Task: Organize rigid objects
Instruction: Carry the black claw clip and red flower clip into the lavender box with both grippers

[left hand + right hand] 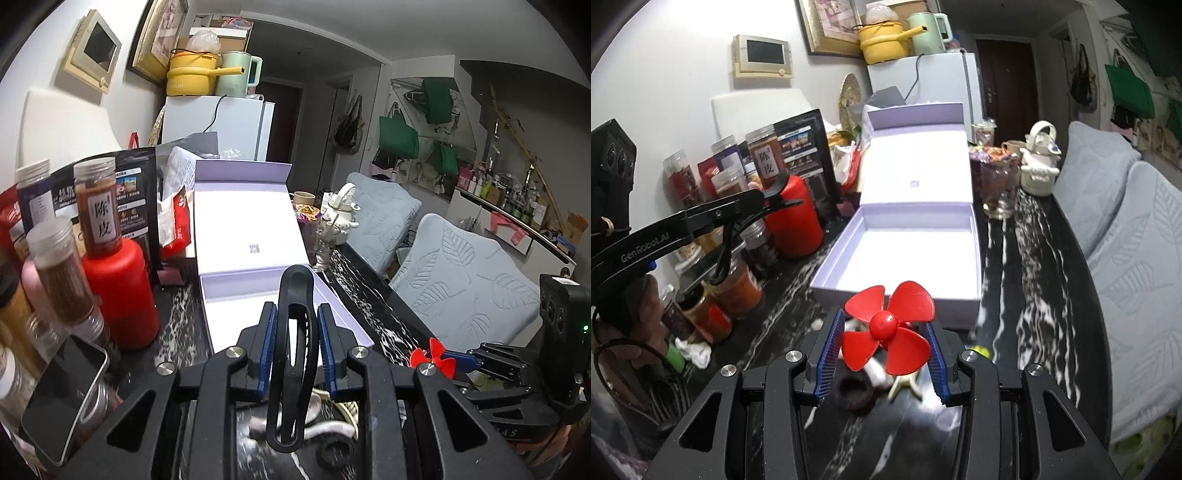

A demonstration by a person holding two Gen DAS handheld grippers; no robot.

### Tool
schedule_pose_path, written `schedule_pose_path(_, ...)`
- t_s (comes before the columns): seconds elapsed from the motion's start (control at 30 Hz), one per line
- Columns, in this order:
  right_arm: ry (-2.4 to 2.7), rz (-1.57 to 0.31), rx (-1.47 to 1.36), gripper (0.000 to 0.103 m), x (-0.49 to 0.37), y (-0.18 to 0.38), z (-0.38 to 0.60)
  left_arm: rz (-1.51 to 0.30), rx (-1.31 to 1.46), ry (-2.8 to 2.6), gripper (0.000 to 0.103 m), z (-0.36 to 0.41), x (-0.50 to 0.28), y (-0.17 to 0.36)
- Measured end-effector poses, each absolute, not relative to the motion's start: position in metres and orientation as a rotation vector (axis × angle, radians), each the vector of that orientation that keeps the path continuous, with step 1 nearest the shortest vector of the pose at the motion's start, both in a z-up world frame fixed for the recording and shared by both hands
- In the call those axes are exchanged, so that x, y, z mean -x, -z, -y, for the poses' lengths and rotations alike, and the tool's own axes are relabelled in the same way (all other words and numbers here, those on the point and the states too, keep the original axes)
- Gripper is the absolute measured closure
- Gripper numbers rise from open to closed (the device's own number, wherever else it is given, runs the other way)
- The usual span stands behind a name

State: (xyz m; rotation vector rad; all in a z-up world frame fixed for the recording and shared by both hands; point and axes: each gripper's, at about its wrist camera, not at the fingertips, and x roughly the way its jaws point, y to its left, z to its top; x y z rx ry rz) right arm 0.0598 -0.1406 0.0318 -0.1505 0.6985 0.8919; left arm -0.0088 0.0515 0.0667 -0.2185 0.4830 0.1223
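Dark marble counter [1027, 258] is crowded — clip [293, 350] and red propeller [886, 326], each clamped in its gripper, could be knocked loose against the box [975, 258] rim.

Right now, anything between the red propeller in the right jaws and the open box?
Nothing: only bare marbled tabletop separates the red propeller from the open box, right wrist view.

An open box [905, 236] lies on the bench [1027, 266], jars [764, 158] and a bottle [794, 221] left of it. A teapot [1039, 162] stands right of its lid, seemingly beside a glass [995, 188].
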Motion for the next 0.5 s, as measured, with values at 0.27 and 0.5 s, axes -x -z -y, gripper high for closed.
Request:
schedule_pose_path(0.27, -0.915, -0.668, 0.152, 0.061, -0.086, -0.047, 0.122, -0.481, 0.206, -0.115, 0.081, -0.060, -0.023, -0.072)
schedule_pose_path(0.5, -0.915, -0.629, 0.158, 0.061, -0.110, -0.059, 0.106, -0.476, 0.178, -0.100, 0.081, -0.061, -0.053, -0.078)
